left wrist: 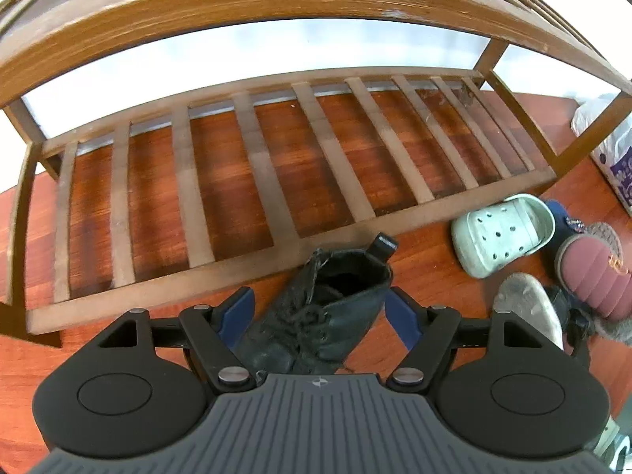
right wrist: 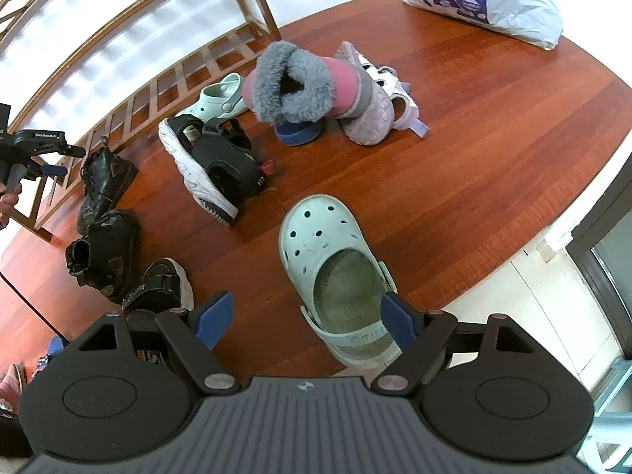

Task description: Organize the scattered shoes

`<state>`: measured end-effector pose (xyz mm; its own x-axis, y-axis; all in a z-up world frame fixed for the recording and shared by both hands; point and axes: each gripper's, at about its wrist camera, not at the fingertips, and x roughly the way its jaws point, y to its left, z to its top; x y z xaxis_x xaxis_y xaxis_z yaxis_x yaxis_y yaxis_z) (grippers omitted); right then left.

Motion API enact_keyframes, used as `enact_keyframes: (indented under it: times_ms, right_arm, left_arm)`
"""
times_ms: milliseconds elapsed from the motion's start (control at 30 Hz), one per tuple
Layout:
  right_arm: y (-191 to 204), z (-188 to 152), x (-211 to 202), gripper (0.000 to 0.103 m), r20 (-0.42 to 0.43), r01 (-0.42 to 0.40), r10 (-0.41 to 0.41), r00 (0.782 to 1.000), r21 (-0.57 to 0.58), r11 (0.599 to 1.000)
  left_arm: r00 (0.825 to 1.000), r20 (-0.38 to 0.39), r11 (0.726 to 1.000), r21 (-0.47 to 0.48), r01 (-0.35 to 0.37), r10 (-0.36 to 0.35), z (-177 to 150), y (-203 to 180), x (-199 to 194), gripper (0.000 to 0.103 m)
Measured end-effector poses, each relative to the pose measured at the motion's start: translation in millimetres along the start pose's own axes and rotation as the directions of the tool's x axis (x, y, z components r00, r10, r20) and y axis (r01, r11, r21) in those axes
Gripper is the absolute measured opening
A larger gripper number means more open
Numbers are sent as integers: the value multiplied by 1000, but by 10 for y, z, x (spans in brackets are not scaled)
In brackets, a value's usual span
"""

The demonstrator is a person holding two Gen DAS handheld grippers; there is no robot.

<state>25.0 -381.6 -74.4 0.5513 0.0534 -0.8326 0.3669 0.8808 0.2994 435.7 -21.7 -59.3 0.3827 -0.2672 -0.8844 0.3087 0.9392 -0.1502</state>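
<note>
Black boot [left wrist: 316,308] between left fingers [left wrist: 237,312] (rack [left wrist: 276,252] shelf bare behind).

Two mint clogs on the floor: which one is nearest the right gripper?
The mint clog with its heel at the right gripper; the other clog lies far off by the rack.

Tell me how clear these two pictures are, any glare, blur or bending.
Left wrist view: the white wall behind the wooden rack is blown out, and its top rail bows from fisheye distortion; the black boot is sharp. Right wrist view: evenly lit, the floor curves at the edges.
</note>
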Motion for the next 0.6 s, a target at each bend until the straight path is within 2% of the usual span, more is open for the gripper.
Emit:
enact_keyframes:
  times_ms: [67, 267, 600]
  right_arm:
    - [-2, -12, 0, 86, -1, 4, -4, 1000, 4, 1000]
    - [-24, -39, -11, 87, 0, 19, -19, 1000, 17, 1000]
    - [-55, -62, -46, 87, -2, 31, -31, 1000, 19, 999]
  left_arm:
    - [1000, -5, 1000, 2, 0, 0, 30, -6, 54, 58]
    - [999, -26, 999, 41, -26, 27, 46, -51, 210, 42]
    - [999, -32, 999, 38, -24, 26, 58, -51, 304, 41]
